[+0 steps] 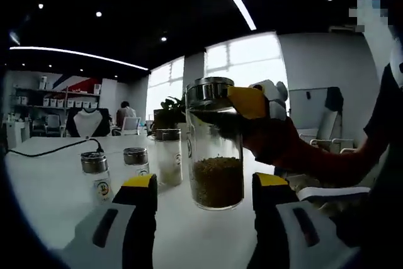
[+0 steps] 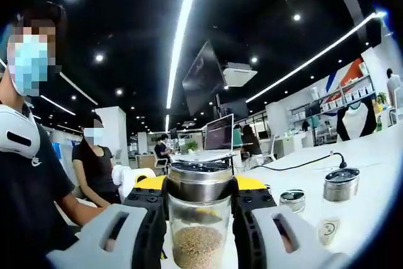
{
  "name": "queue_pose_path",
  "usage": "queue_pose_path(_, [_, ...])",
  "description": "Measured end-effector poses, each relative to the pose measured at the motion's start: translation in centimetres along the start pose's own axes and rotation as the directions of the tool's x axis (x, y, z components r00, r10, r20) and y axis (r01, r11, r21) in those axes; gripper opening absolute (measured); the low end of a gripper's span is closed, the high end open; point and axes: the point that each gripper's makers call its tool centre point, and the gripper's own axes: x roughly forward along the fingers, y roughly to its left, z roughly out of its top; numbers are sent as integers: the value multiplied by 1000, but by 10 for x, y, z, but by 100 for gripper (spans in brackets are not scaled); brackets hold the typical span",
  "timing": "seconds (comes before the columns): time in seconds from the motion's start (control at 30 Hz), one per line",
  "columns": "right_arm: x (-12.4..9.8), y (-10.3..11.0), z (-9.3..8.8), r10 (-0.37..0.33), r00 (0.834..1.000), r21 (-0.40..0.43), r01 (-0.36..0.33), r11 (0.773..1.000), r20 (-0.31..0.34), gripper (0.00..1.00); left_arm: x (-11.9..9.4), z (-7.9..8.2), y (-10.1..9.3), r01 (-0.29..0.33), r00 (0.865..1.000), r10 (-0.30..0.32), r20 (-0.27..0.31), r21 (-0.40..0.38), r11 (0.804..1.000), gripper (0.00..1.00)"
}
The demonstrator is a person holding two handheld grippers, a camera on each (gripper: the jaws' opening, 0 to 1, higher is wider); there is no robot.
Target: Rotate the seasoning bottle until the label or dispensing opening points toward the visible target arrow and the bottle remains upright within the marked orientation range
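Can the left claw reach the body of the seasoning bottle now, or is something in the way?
Probably yes. The left claw is open, and the seasoning bottle stands just beyond its tips with nothing between. The right claw grips the bottle only near the lid, leaving the lower glass free.

No legible text is showing in either view. In the left gripper view, a small jar [image 1: 96,174] at the lower left is bearing a round label too blurred to read. In the right gripper view, a small jar [image 2: 334,209] at the lower right is carrying a similar emblem, likewise unreadable.
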Motion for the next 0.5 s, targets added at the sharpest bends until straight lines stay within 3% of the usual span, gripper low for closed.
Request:
queue_pose_path(0.3, [1, 21, -3, 146, 989, 38, -147, 988, 18, 37, 1, 5, -22, 111, 993, -110, 43, -10, 994, 50])
queue_pose_path(0.43, [2, 25, -5, 158, 987, 54, -159, 986, 21, 37, 2, 4, -32, 157, 987, -156, 43, -22, 987, 44])
queue_pose_path(0.5, [3, 25, -5, 153, 988, 48, -153, 987, 23, 37, 3, 3, -31, 138, 990, -137, 36, -26, 990, 44])
